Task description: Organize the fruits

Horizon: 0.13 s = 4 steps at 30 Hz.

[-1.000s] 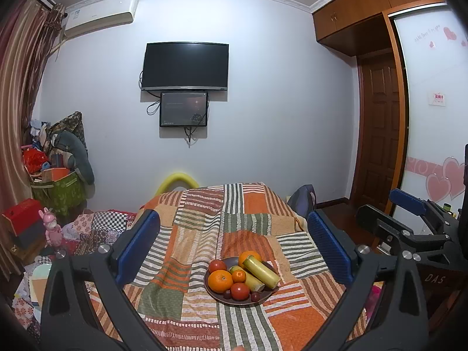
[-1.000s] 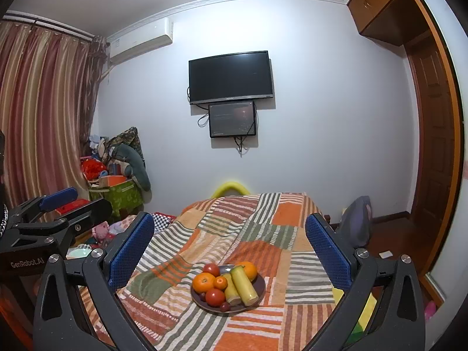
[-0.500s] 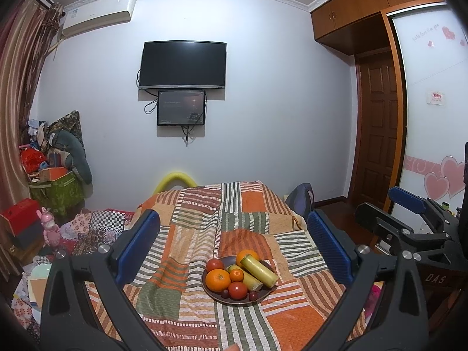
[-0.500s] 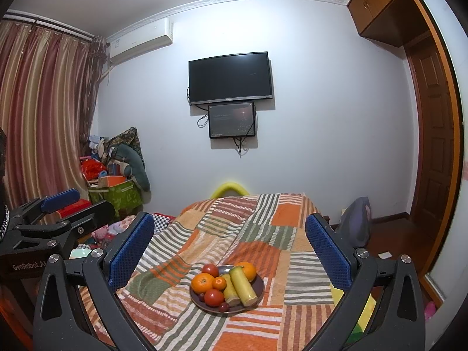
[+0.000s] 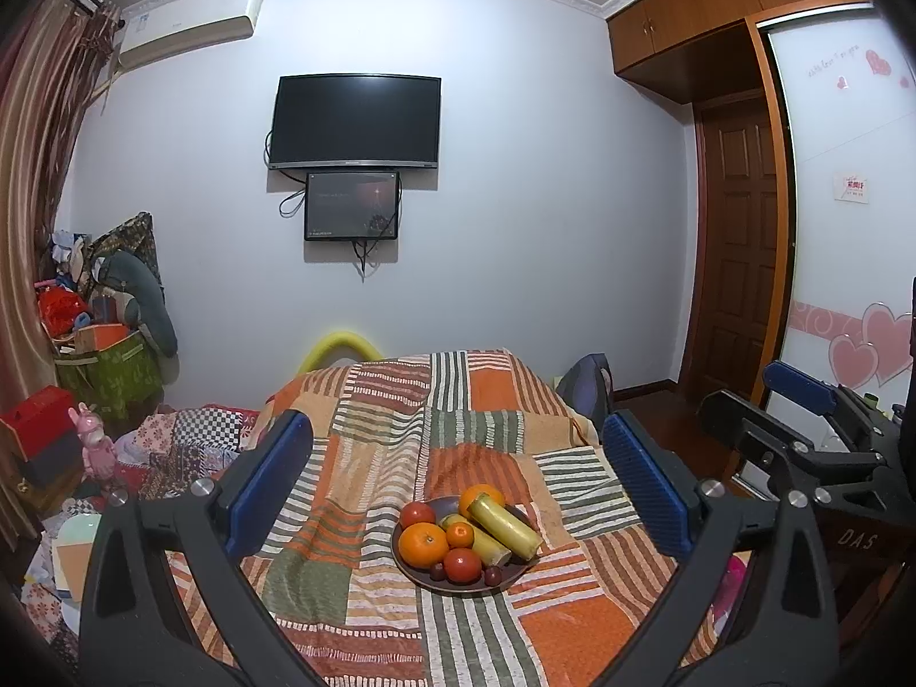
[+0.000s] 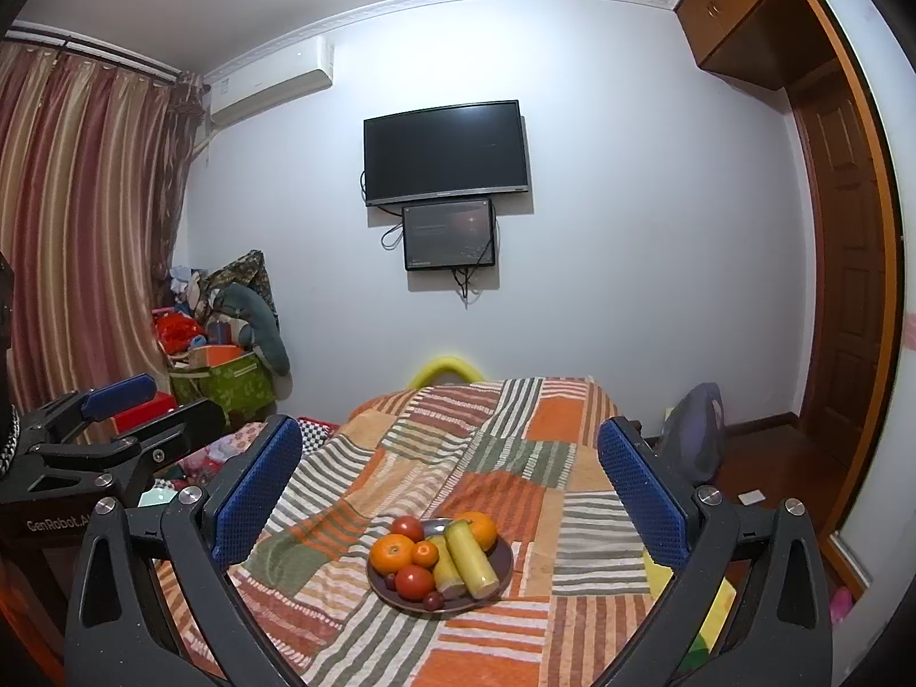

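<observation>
Since a second ago, both views have barely shifted: the plate (image 5: 518, 571) sits a touch higher in the left wrist view, and nothing on it has moved. It is a dark round plate lying on the patchwork blanket (image 5: 469, 435) of orange, green and white stripes, and it holds all the fruit.

At the plate's near left edge sits a large orange (image 5: 423, 544), with a small tangerine (image 5: 460, 535) touching it toward the plate's middle. A red tomato (image 5: 417, 514) lies at the plate's far left, another tomato (image 5: 462, 565) at its near edge, flanked by two dark grapes (image 5: 492, 576). A second orange (image 5: 480, 495) rests at the plate's far rim. Two pale yellow-green cylindrical pieces (image 5: 504, 525), which look like cut cane, lie side by side across the plate's right half, the upper one propped on the lower.

The left gripper (image 5: 458, 475) hovers above and short of the plate, its blue pads (image 5: 269, 481) spread wide with nothing between them. The right gripper (image 6: 449, 481) does the same, fingers (image 6: 641, 492) wide apart and empty, the plate framed between them.
</observation>
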### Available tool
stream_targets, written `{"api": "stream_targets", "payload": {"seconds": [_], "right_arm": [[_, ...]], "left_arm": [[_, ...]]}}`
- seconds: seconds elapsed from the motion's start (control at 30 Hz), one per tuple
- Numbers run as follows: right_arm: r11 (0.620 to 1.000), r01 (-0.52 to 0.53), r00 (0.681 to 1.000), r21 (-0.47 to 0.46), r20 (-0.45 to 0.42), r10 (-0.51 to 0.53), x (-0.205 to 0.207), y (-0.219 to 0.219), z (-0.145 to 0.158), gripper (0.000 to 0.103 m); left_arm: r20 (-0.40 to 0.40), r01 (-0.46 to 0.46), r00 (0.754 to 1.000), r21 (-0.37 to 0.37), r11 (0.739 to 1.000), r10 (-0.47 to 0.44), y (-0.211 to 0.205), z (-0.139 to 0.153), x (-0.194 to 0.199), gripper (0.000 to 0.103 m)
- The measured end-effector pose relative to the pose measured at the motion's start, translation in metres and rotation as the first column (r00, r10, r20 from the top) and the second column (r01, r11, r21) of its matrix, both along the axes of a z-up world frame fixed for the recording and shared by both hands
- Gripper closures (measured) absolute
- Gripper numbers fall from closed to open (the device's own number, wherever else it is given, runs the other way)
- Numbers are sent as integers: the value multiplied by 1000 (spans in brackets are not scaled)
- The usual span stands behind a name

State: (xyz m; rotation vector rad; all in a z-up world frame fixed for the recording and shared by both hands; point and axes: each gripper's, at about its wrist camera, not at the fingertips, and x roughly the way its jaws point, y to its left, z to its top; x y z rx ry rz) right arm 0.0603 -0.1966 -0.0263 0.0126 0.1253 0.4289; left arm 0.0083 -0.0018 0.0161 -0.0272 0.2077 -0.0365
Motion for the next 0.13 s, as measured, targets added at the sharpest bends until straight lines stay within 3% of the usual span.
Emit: {"api": "stream_targets", "payload": {"seconds": [0.13], "right_arm": [[1000,0,1000,-1,0,0,0,0,0,0]], "left_arm": [[-11,6,1000,2,1000,-6,-1,-2,4,0]]}}
